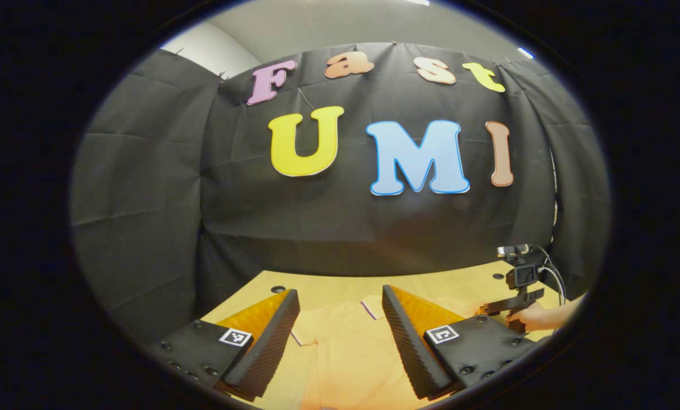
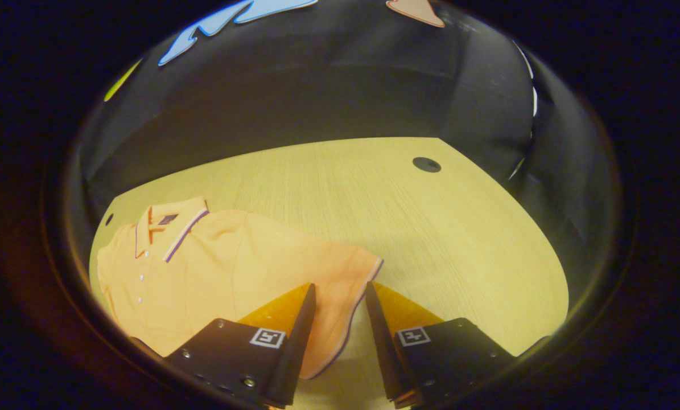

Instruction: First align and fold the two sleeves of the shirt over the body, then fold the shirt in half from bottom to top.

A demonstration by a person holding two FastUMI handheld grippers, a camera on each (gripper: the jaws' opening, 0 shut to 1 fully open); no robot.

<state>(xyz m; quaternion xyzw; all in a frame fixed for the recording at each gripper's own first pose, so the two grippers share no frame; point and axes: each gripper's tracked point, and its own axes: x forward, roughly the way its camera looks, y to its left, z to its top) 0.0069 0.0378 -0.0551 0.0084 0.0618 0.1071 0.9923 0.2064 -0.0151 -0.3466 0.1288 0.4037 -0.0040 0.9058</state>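
Note:
An orange polo shirt (image 2: 231, 267) lies flat on the wooden table (image 2: 431, 228), buttons up, with its striped collar (image 2: 172, 228) at the far left in the right gripper view. Its sleeve (image 2: 345, 279) reaches out towards me, the trimmed cuff lying between the fingers of my open right gripper (image 2: 340, 296), which press on nothing. My left gripper (image 1: 340, 296) stands open above the shirt (image 1: 340, 353), with two trimmed edges of the collar (image 1: 372, 307) showing between its fingers. Far right in the left gripper view, a hand (image 1: 536, 316) holds the right gripper (image 1: 490, 309) low over the table.
Black cloth walls close the booth behind and beside the table (image 1: 328, 282). Round dark holes sit near the table's far corners (image 2: 427, 164) (image 1: 277, 289). Bare wood stretches to the right of the sleeve in the right gripper view.

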